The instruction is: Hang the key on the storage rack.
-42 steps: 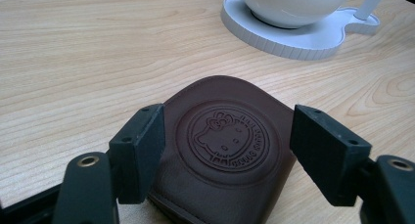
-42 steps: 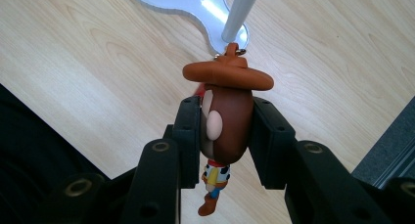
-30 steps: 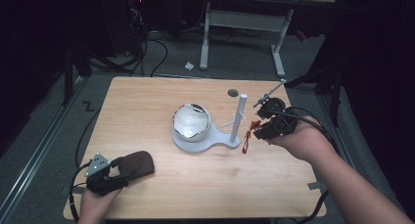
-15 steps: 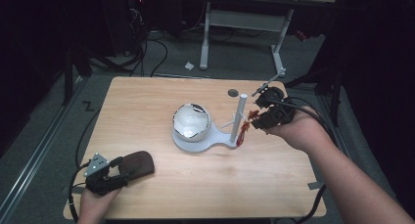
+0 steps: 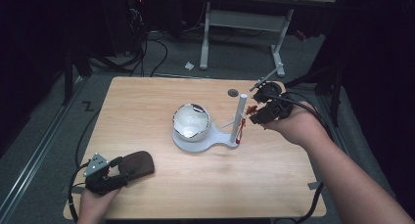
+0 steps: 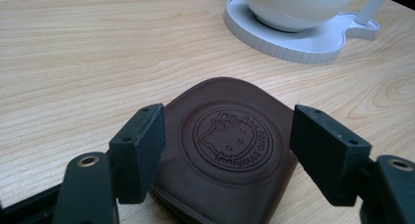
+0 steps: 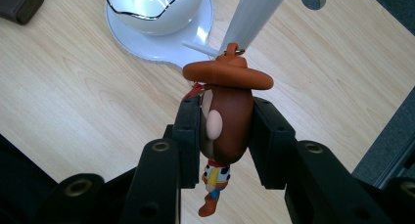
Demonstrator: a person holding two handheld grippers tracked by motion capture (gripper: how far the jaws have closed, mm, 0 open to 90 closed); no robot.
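**Materials & finish**

Table (image 5: pixel 147 116): light wood w/ visible grain, smooth, matt-to-satin. Brown pouch (image 6: pixel 225 150), near left: leather-look, soft sheen, embossed round logo, stitched edge. White bowl (image 5: pixel 192 121), centre: glazed ceramic look, v. glossy, thin dark rim line. Stand (image 5: pixel 205 145) under it & its post (image 5: pixel 239 117): white matt plastic, base edge ribbed. Cowboy figure (image 7: pixel 226 111), right: smooth moulded plastic, slight gloss, brown hat. Both grippers' jaws: black matt plastic, w/ brass-look metal eyelets behind them.
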